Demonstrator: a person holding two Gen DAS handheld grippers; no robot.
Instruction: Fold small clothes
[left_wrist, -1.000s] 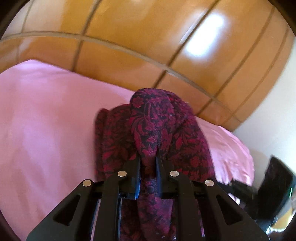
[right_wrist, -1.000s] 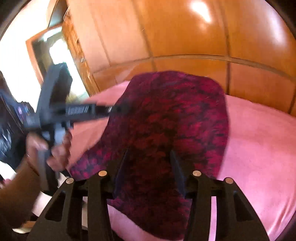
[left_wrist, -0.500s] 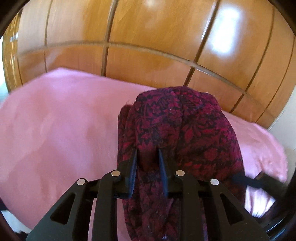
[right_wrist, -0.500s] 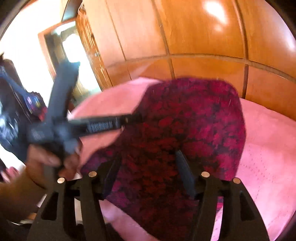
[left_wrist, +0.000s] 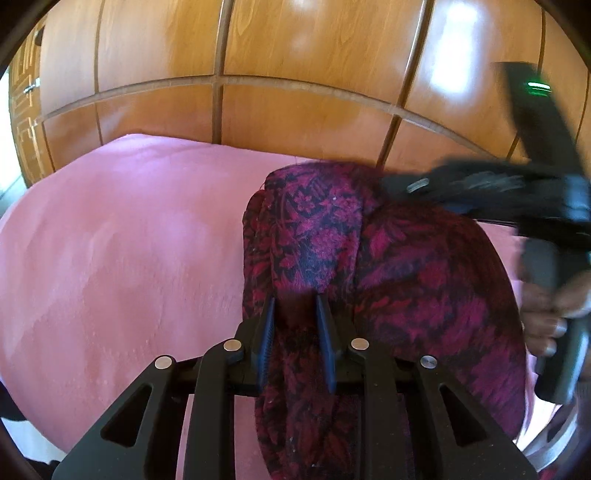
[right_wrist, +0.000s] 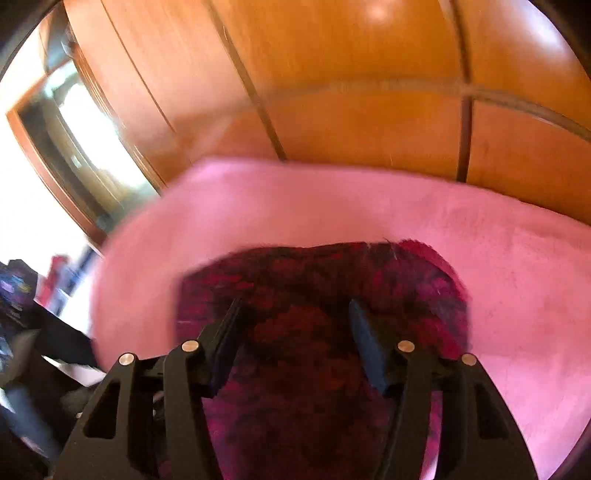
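A dark red floral garment (left_wrist: 424, 288) lies bunched on a pink bedspread (left_wrist: 129, 258). My left gripper (left_wrist: 295, 314) is shut on a raised fold of it, and the cloth runs back between the fingers. In the left wrist view a hand (left_wrist: 546, 314) holds the blurred right tool over the garment's far right part. My right gripper (right_wrist: 293, 310) hovers over the garment (right_wrist: 424, 280) with its jaws wide apart and closing. Cloth lies below and between the fingers, but the pads do not press on it.
Glossy wooden wardrobe panels (left_wrist: 295, 48) stand right behind the bed. A mirror or doorway (right_wrist: 74, 140) and dark clutter (right_wrist: 22, 295) sit off the bed's left end. Bare pink bedspread (right_wrist: 517, 277) stretches on both sides of the garment.
The right gripper swept quickly across the bed, and the left tool and hand dropped out of its view. It now shows at the upper right of the left view. The left jaws parted slightly.
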